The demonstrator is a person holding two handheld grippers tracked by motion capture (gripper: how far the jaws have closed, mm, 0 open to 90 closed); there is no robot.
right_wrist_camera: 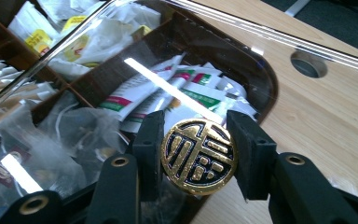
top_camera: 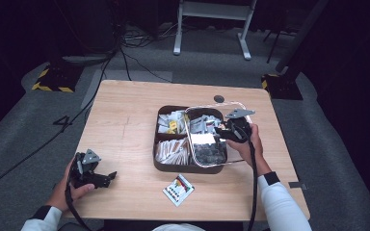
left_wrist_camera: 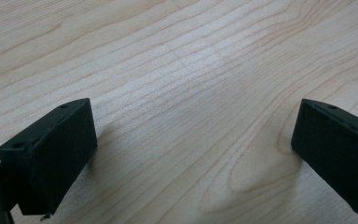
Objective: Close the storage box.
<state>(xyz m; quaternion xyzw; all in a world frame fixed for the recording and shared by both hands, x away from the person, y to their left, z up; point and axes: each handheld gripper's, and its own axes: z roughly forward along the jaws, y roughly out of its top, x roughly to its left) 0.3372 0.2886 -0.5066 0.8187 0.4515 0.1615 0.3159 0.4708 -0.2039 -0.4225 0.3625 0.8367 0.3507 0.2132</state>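
One round knob (right_wrist_camera: pixel 198 156), black with raised gold lettering and a gold rim, sits pinched between the two black jaws of the right gripper (right_wrist_camera: pixel 197 156). The knob belongs to one clear lid (right_wrist_camera: pixel 121 79), glossy and rounded at the corners, that lies ahead of those jaws over the right half of one dark brown box (top_camera: pixel 173 166). The box is divided into four compartments: beyond the jaws lie white sachets with red and green bands, to their left thin gauzy tea bags with strings, and farther off paper packets with yellow marks. To the right of the jaws one round hole (right_wrist_camera: pixel 308 64) is cut in the pale wooden counter (top_camera: pixel 125 120).

The left gripper (left_wrist_camera: pixel 193 154) rests with its two blocky matte jaws spread wide, bare wood grain between them. One small printed packet (top_camera: pixel 178 189) lies flat on the counter, well off to the right of them.
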